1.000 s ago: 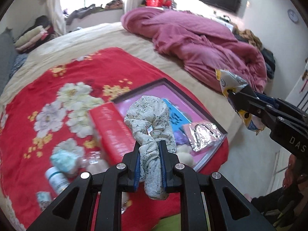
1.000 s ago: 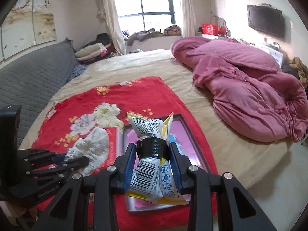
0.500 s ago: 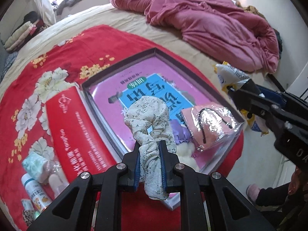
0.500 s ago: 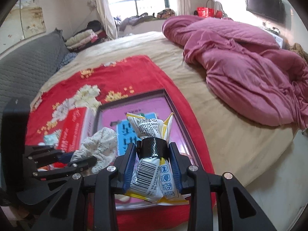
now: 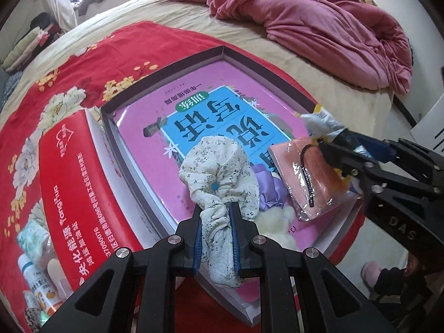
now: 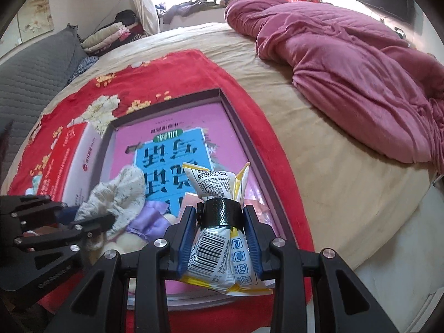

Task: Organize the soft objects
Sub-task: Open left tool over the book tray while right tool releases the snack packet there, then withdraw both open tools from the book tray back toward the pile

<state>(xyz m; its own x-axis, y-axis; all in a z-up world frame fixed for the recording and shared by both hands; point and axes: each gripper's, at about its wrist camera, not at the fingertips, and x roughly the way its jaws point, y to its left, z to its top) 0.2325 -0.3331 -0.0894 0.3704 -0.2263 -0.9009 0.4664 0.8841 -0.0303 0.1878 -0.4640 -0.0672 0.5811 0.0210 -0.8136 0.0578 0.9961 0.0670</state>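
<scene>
Hovering both tools over the tray (image 5: 166, 63) mid-frame, we've got the left tool (image 5: 215, 231) clamped on the floral cloth (image 5: 222, 166), the right tool (image 6: 219, 236) clamped on the snack packet (image 6: 213, 183), release next.

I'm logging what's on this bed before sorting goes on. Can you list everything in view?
Floral scrunchie: one, white, clamped in left hand-held gripper, over tray.
Snack packet: one, white-yellow, clamped in right hand-held gripper.
Tray: one, dark rim, pink-blue printed floor, on blanket.
Pouch in plastic: one, salmon, in tray.
Purple scrunchie: one, in tray.
Cream fluffy item: one, in tray.
Red box: one, left of tray.
Small bottles: several, beside box.
Blanket: one, red floral.
Duvet: one, pink, bunched.
Left hand-held gripper: shut.
Right hand-held gripper: shut.
</scene>
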